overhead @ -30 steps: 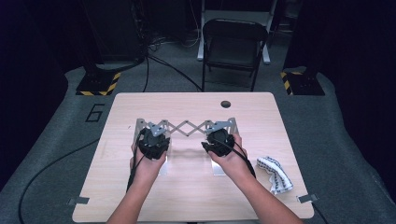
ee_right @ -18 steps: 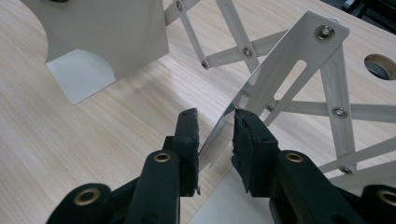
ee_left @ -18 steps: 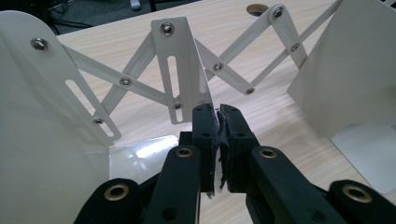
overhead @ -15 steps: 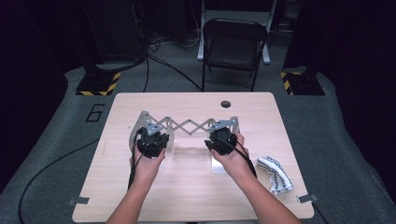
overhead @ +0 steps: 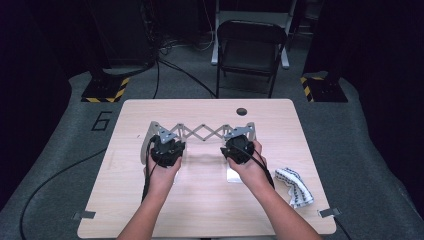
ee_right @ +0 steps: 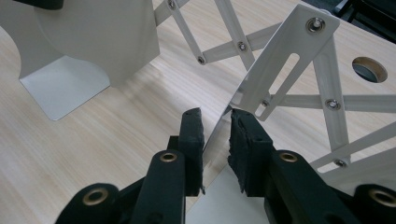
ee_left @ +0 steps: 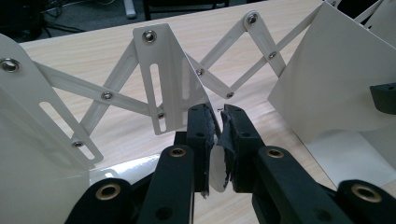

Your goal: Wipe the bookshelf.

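Note:
A white metal rack (overhead: 202, 132) with a scissor linkage stands stretched across the middle of the wooden table (overhead: 200, 215). My left gripper (overhead: 163, 141) holds its left end plate (ee_left: 159, 79). In the left gripper view my left gripper (ee_left: 217, 116) has the thin plate edge pinched between its pads, the jaws having just eased open a little. My right gripper (overhead: 239, 138) holds the right end plate (ee_right: 280, 60). There my right gripper (ee_right: 215, 119) has just been closing, with the plate slanting between the pads and touching both.
A black-and-white cloth (overhead: 295, 186) lies near the table's right edge. A round hole (overhead: 242, 111) sits in the tabletop behind the rack. A dark folding chair (overhead: 250, 45) stands beyond the table. The rack's flat foot (overhead: 233, 175) rests under my right hand.
The rack's left end plate has tipped outward to the left a little. Both hands have stayed almost where they were.

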Available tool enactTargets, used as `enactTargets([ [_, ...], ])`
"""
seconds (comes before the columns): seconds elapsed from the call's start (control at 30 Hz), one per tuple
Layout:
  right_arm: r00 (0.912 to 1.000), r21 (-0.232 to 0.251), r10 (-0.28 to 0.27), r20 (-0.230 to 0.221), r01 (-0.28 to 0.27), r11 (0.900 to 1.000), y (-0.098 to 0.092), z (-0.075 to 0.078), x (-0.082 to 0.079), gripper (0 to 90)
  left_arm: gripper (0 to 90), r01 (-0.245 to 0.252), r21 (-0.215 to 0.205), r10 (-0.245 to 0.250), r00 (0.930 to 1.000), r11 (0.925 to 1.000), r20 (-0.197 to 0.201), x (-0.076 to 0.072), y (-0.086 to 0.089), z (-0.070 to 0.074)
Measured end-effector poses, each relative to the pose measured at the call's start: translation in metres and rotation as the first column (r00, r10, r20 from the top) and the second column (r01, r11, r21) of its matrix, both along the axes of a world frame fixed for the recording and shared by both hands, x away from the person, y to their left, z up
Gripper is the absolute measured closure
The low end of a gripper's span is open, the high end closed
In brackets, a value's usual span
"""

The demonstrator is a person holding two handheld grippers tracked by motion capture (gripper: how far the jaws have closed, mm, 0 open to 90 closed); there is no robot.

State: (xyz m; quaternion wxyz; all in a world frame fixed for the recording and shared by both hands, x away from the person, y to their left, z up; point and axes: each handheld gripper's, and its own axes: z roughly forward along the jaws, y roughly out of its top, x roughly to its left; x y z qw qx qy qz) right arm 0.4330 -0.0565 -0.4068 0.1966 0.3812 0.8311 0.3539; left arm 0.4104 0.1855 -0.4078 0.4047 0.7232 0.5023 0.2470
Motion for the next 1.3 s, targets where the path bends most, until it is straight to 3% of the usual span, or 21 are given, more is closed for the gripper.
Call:
enactTargets([
  [0.2,1.0000,-0.011,0.005,0.002,-0.005,1.000,0.006,0.000,0.007,75.2,81.5,-0.020,-0.008,0.020,0.9998,0.9998,0.000,0.005,0.006,0.000],
  [0.57,0.9999,-0.001,0.002,0.017,-0.002,1.000,0.008,-0.001,0.003,74.6,80.8,0.006,-0.010,-0.006,1.0000,0.9999,-0.007,0.005,0.010,0.000],
  [0.67,0.9997,0.003,0.020,-0.012,-0.020,1.000,0.008,-0.001,0.002,69.3,80.2,0.013,-0.014,-0.013,0.9999,0.9998,-0.007,0.004,0.010,0.000],
  [0.7,0.9999,0.012,-0.003,-0.016,0.003,1.000,0.009,-0.001,0.000,66.9,78.9,0.012,-0.018,-0.012,0.9999,0.9998,-0.005,0.004,0.010,0.000],
  [0.83,0.9998,0.022,0.012,0.017,-0.013,1.000,0.009,0.000,-0.003,59.4,70.2,0.024,-0.032,-0.025,0.9997,0.9992,-0.007,0.004,0.011,0.000],
  [0.93,0.9999,0.041,0.015,0.004,-0.015,0.999,0.007,0.004,-0.005,56.5,66.6,0.027,-0.029,-0.027,0.9996,0.9992,-0.002,0.003,0.013,0.001],
  [1.07,0.9997,0.062,0.015,0.021,-0.016,0.998,0.005,0.006,-0.007,53.1,59.6,0.034,-0.045,-0.034,0.9994,0.9984,-0.002,0.001,0.016,0.002],
  [1.1,0.9988,0.051,0.038,0.031,-0.039,0.998,0.003,0.006,-0.007,52.3,58.1,0.040,-0.050,-0.041,0.9992,0.9979,-0.002,0.001,0.017,0.003],
  [1.3,0.9980,0.065,0.045,0.045,-0.048,0.997,0.001,0.010,-0.016,45.7,46.6,0.102,-0.050,-0.101,0.9946,0.9935,0.025,-0.001,0.019,0.006],
])
